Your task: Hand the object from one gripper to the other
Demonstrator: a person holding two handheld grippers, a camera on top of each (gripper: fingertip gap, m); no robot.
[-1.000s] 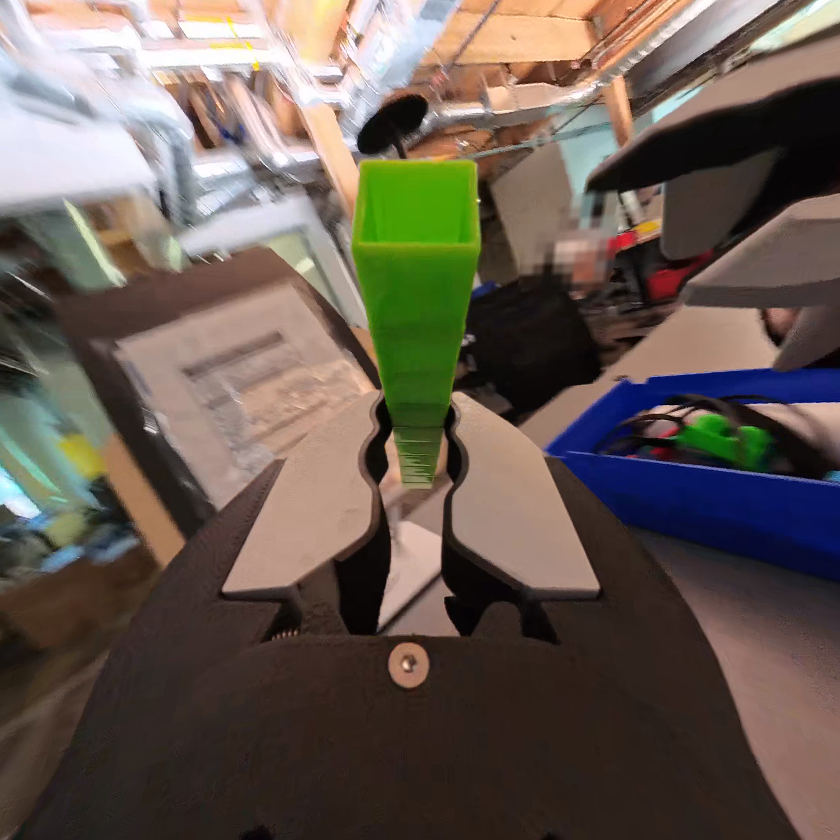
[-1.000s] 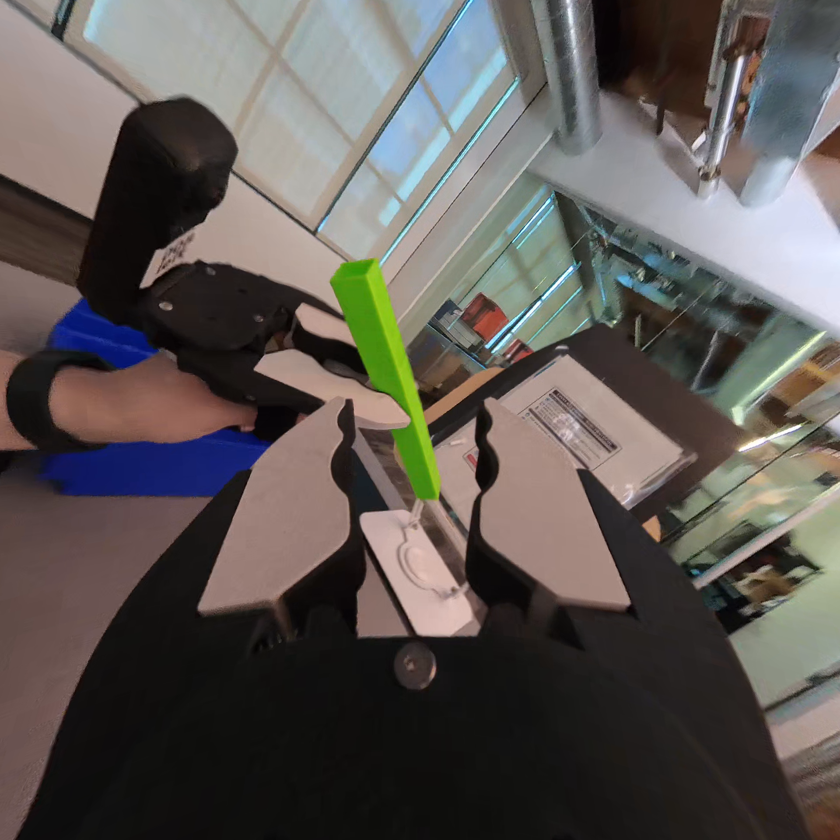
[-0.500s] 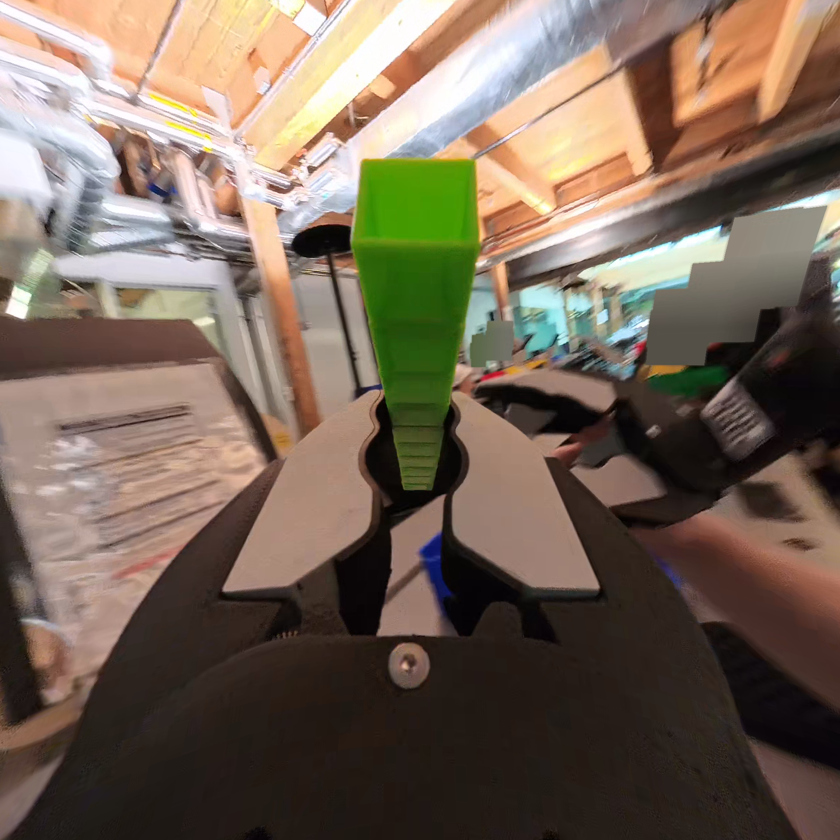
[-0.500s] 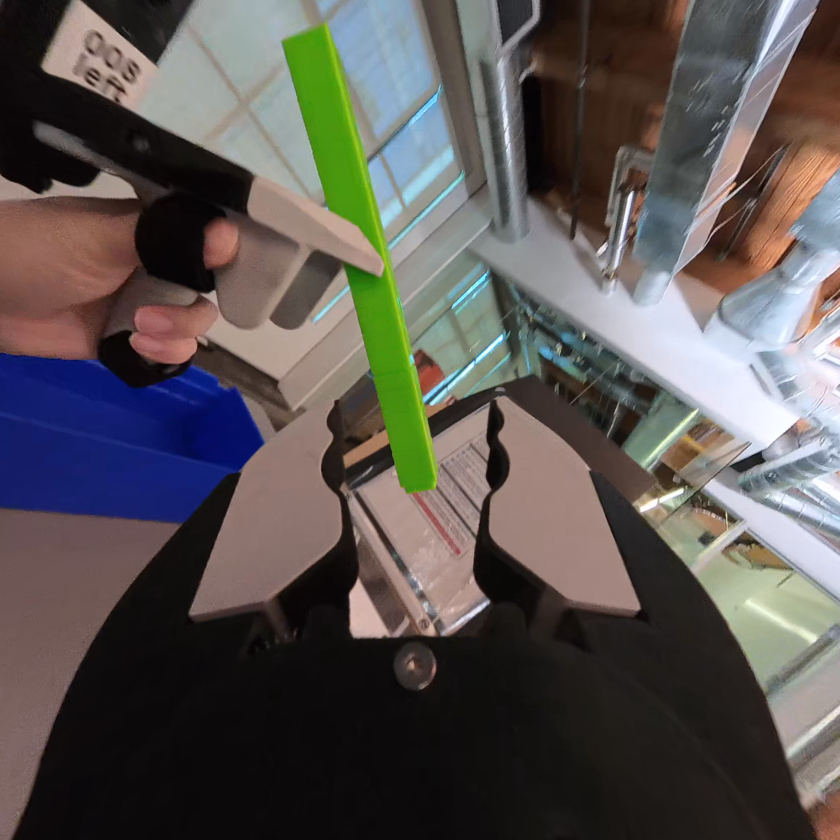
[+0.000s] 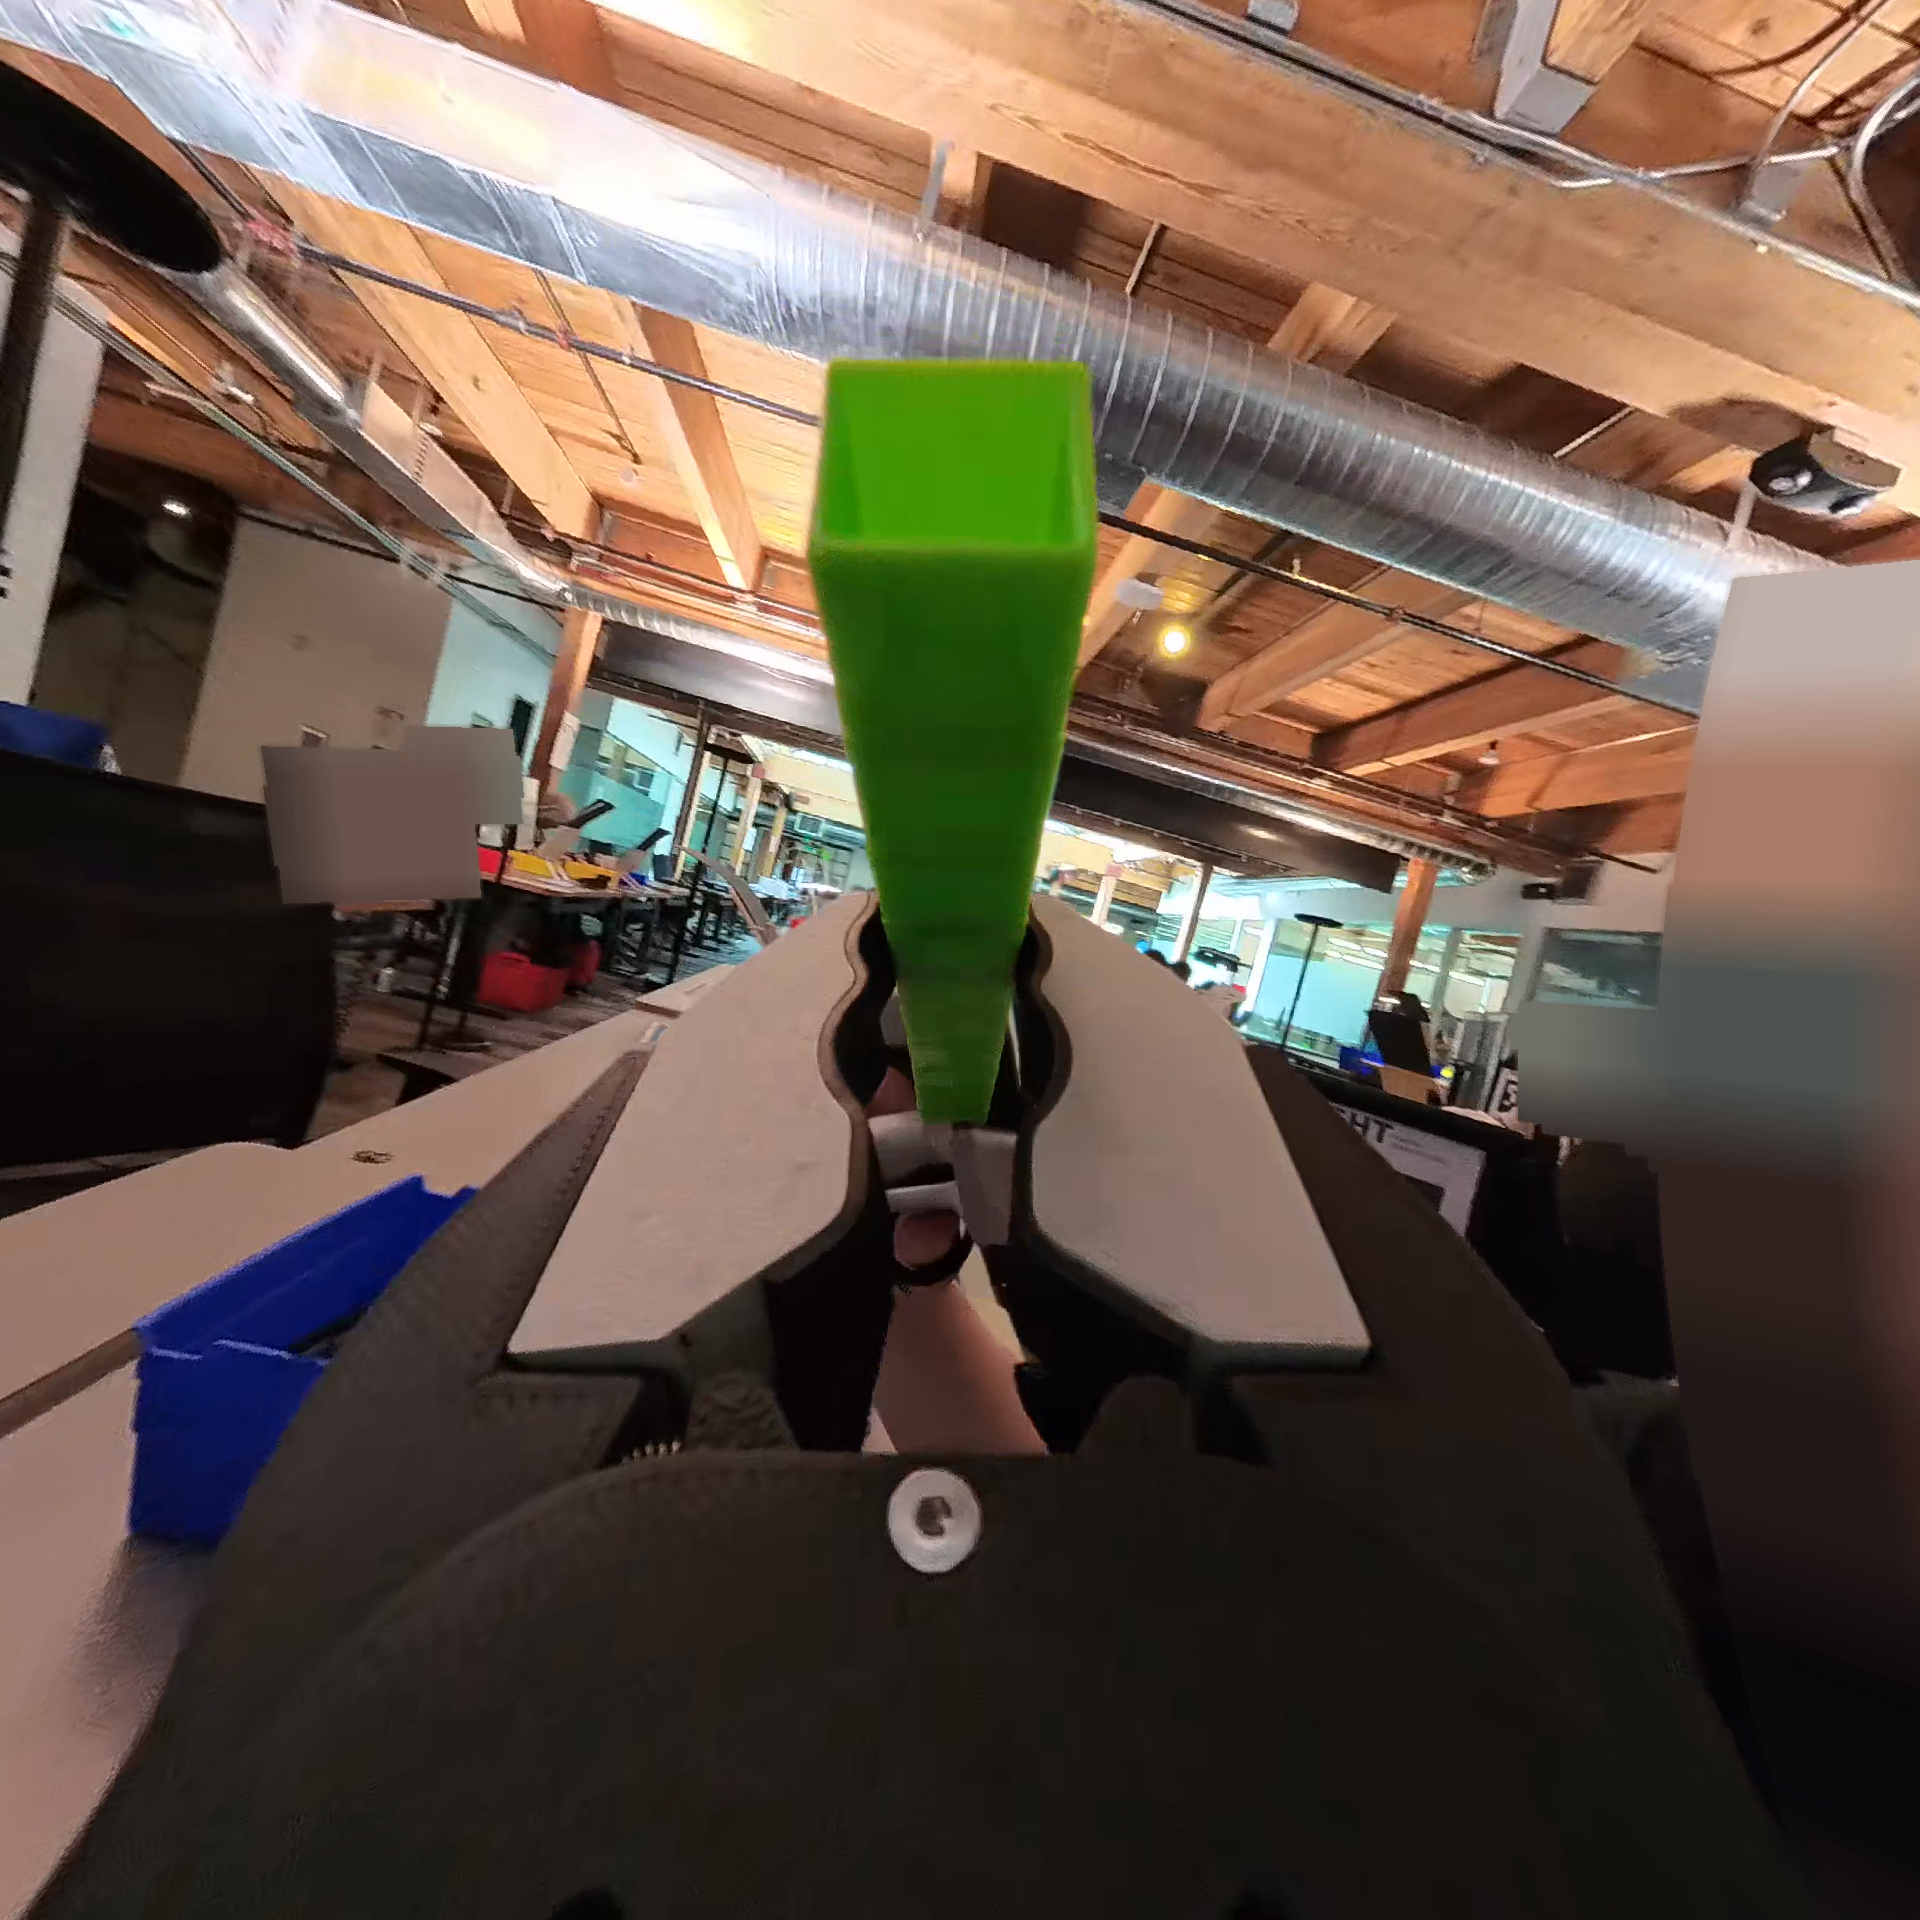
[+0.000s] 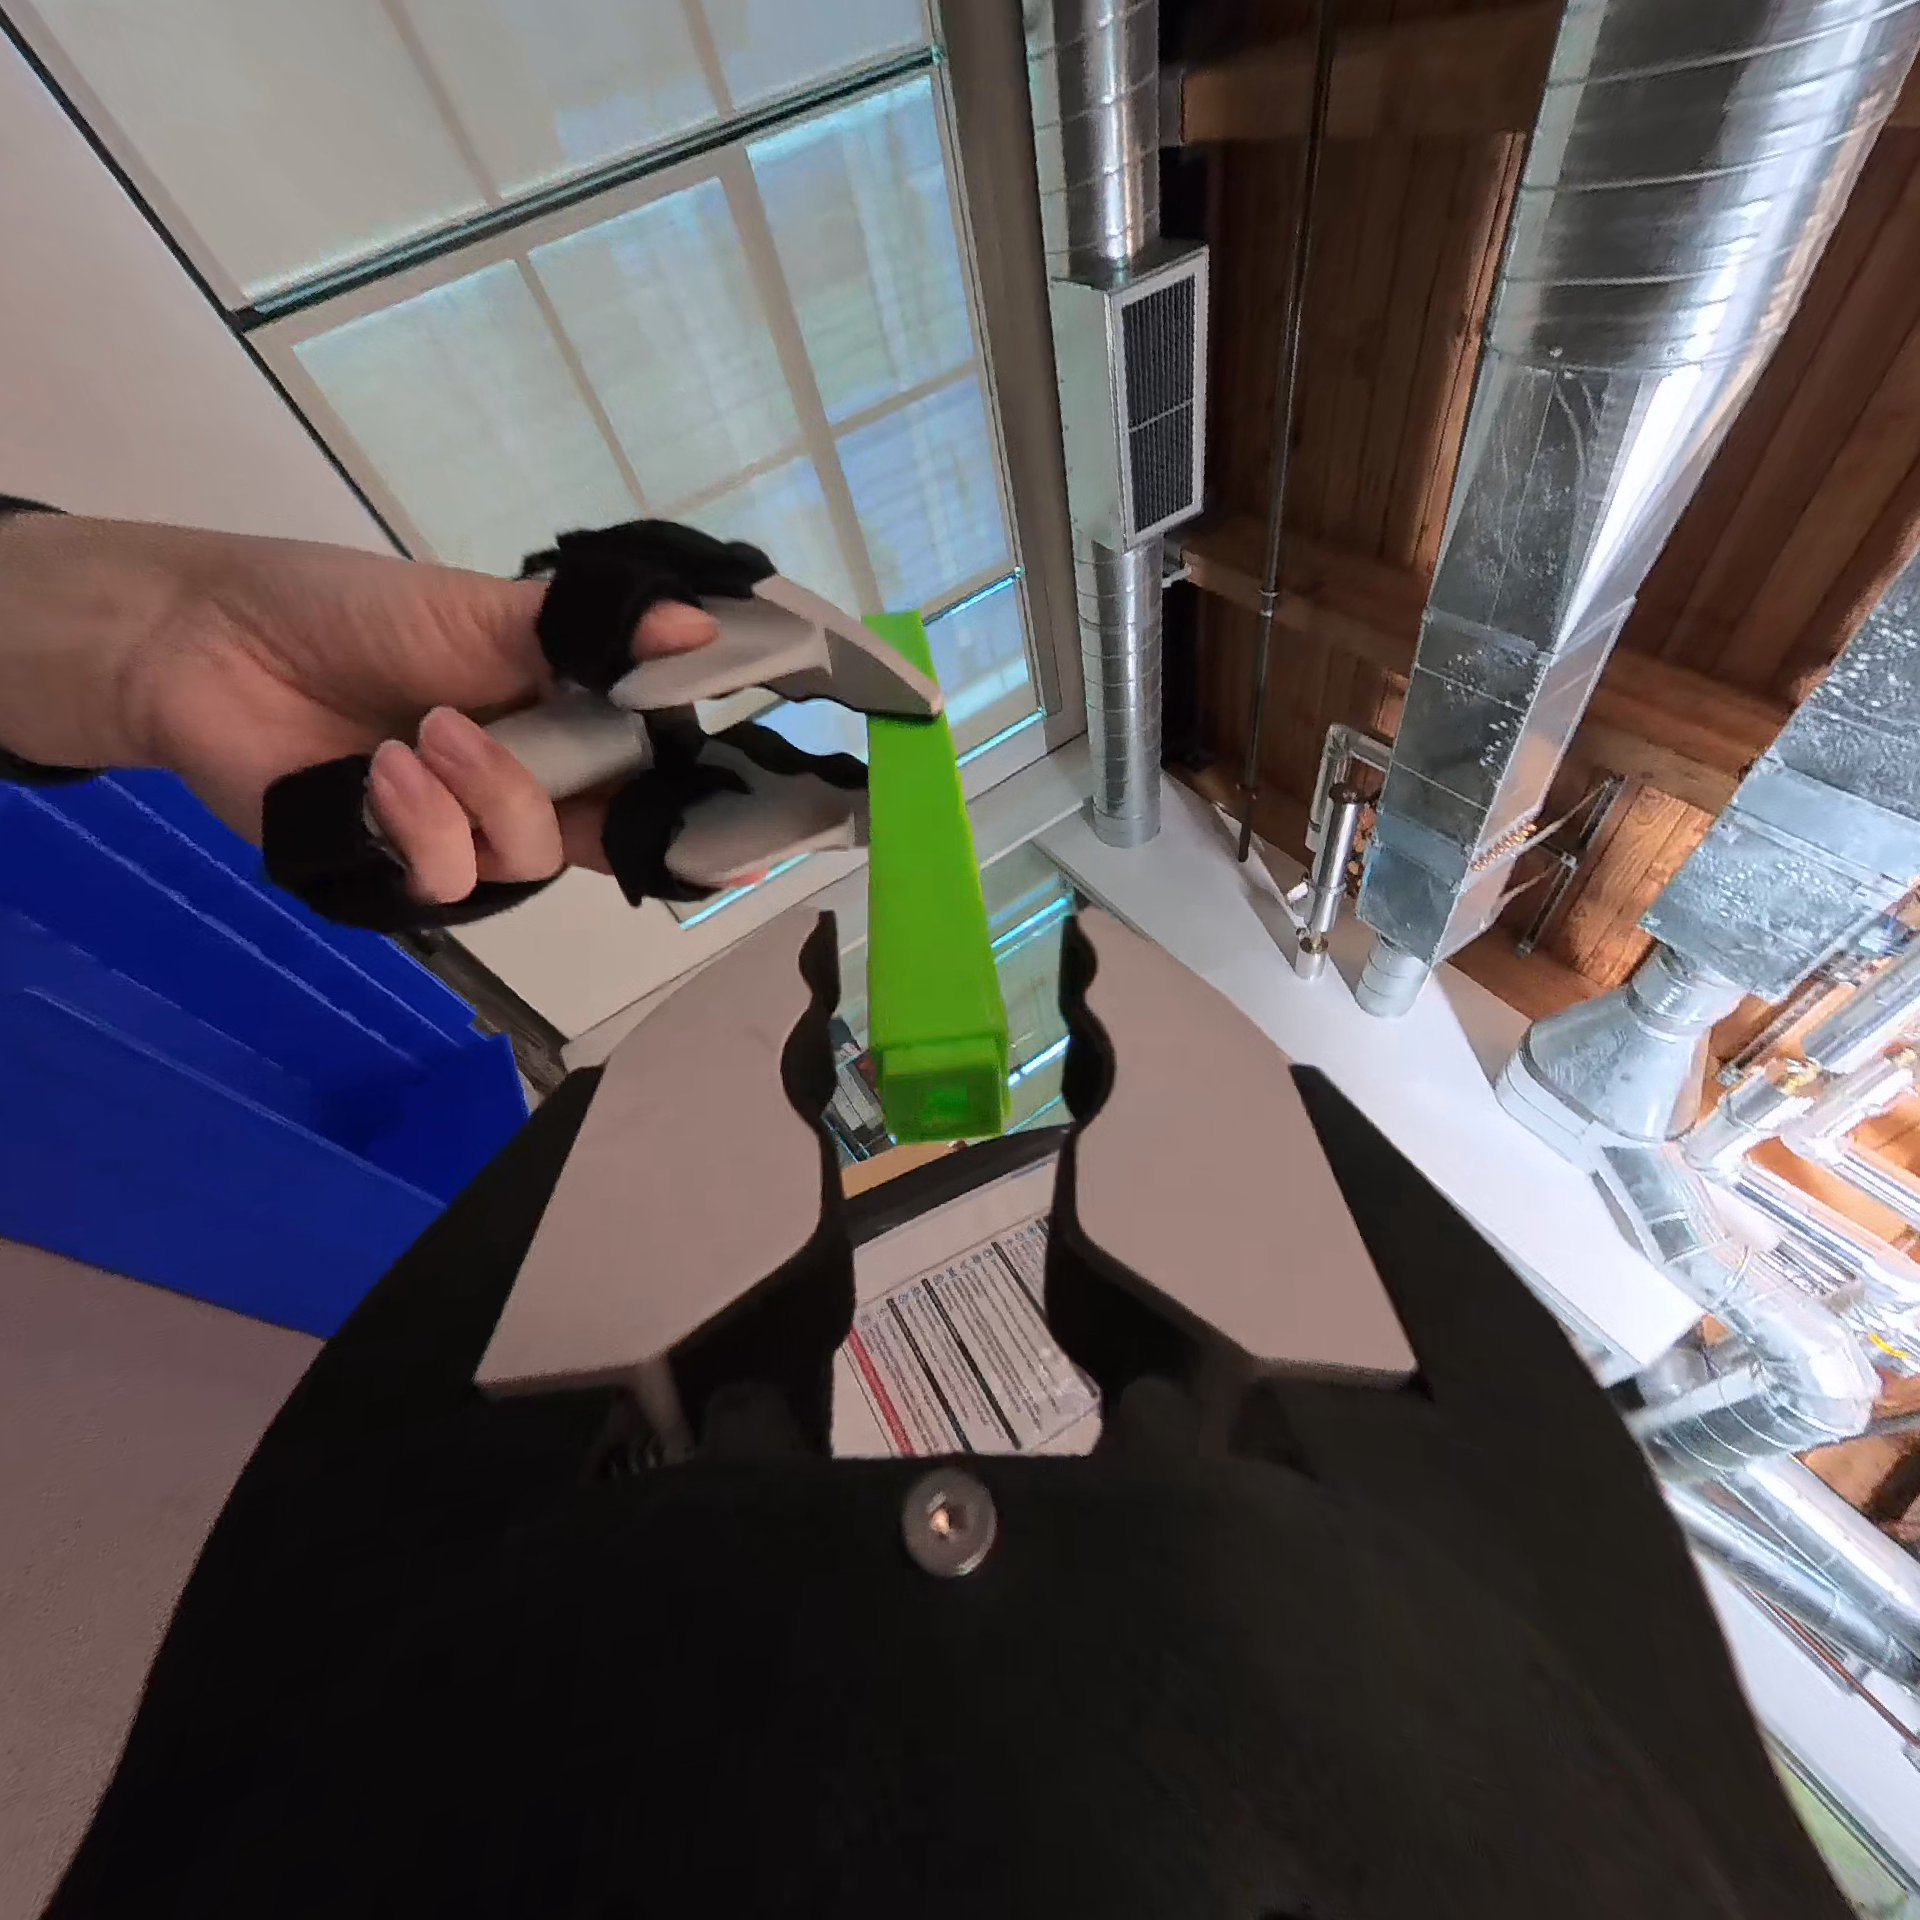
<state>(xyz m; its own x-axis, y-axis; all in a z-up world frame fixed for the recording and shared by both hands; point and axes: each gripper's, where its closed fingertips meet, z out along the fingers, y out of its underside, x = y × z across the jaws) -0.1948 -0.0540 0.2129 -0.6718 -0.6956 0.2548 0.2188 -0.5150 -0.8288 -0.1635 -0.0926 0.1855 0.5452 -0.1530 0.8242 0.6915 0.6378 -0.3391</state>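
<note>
A long bright green square bar [image 5: 951,727] stands up between the fingers of my left gripper [image 5: 951,935], which is shut on its lower part. In the right wrist view the same green bar [image 6: 925,894] hangs with its lower end between the open fingers of my right gripper [image 6: 945,935], not touching either finger. The left gripper [image 6: 790,717] shows there above and to the left, clamped on the bar's upper part, with a person's hand [image 6: 312,686] on its trigger. Part of the right gripper and a hand show behind the left fingers.
A blue plastic bin [image 6: 208,1039] stands on the grey table [image 6: 135,1507] at the left; it also shows in the left wrist view [image 5: 260,1361]. A framed sheet [image 6: 956,1340] lies beyond the right gripper. Metal ducts [image 6: 1621,520] and a window [image 6: 644,364] are overhead. Across from one pair of fingers to the other is roughly 7 cm.
The left gripper has swung round with the bar, tilting upward. The bar's lower end has come down between the right gripper's open fingers, and both views now look more toward the ceiling.
</note>
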